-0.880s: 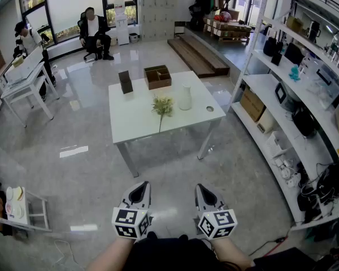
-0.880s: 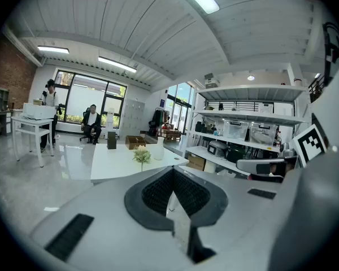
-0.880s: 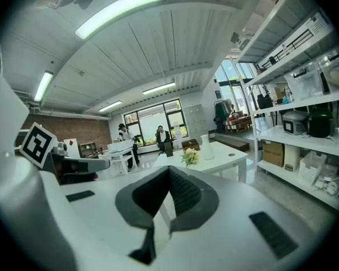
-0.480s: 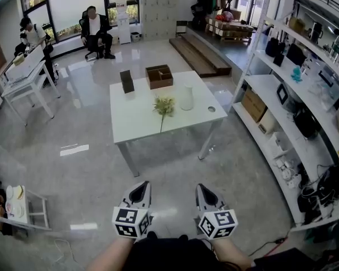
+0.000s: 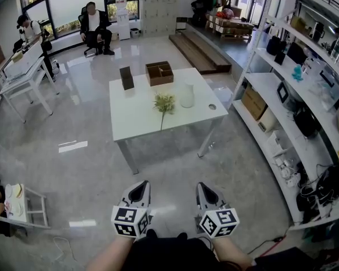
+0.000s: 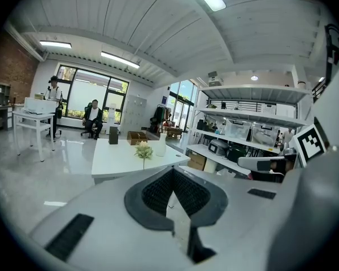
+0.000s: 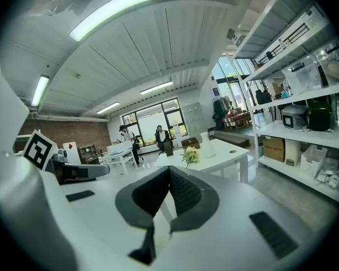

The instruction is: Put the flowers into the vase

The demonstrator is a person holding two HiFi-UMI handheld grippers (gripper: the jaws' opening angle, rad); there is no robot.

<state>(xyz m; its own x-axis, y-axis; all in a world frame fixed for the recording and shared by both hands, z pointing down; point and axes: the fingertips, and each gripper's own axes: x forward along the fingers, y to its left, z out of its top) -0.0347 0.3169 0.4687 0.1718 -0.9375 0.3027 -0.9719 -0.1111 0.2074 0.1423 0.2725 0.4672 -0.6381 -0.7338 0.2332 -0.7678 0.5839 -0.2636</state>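
Observation:
A small bunch of pale yellow-green flowers (image 5: 164,103) lies on the white table (image 5: 137,120) far ahead of me, stem pointing towards me. The white vase (image 5: 186,95) stands upright just right of it. Both grippers hang low over the floor, well short of the table. My left gripper (image 5: 139,192) and right gripper (image 5: 205,195) are shut with nothing in them. In the left gripper view the flowers (image 6: 143,150) and vase (image 6: 161,145) show small beyond the closed left gripper (image 6: 172,175). The right gripper view shows the flowers (image 7: 189,156) and vase (image 7: 206,149) past the closed right gripper (image 7: 168,174).
A brown wooden box (image 5: 159,73), a dark upright box (image 5: 126,78) and a small round thing (image 5: 212,106) also sit on the table. White shelving (image 5: 282,95) full of goods runs along the right. A desk (image 5: 22,72) and two people are at the back left.
Both grippers keep their place and stay shut. The head view has shifted slightly, and the person by the back-left desk has moved a little.

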